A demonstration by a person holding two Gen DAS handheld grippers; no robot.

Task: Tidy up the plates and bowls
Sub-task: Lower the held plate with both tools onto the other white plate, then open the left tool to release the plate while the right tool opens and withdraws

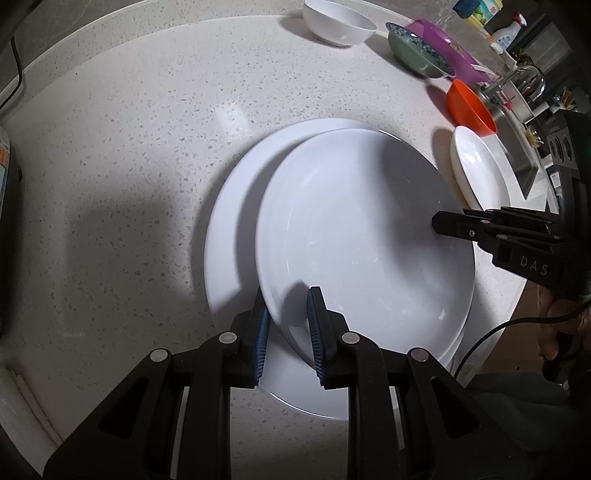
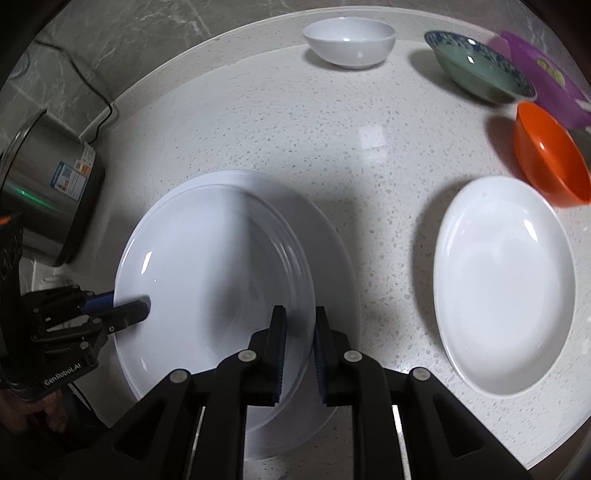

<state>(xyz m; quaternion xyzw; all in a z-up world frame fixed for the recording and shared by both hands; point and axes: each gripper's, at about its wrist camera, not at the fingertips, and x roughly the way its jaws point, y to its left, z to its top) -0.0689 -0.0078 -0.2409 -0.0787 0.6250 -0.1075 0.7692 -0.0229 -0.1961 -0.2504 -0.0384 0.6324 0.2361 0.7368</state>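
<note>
A large white plate (image 1: 362, 229) is held over a second white plate (image 1: 236, 206) on the speckled counter. My left gripper (image 1: 286, 301) is shut on the upper plate's near rim. My right gripper (image 2: 298, 319) is shut on the same plate (image 2: 207, 266) at its right rim, with the lower plate (image 2: 332, 258) showing beneath. Each gripper shows in the other's view: the right (image 1: 443, 223), the left (image 2: 136, 308). A white oval dish (image 2: 506, 284), an orange bowl (image 2: 550, 155), a green patterned bowl (image 2: 476, 66) and a white bowl (image 2: 349, 40) stand apart.
A steel cooker (image 2: 48, 184) with a cord stands at the left. A purple tray (image 2: 546, 77) lies behind the green bowl. A sink with a tap (image 1: 524, 85) and bottles (image 1: 480, 11) are at the far right. The counter edge (image 2: 517, 454) runs close on the right.
</note>
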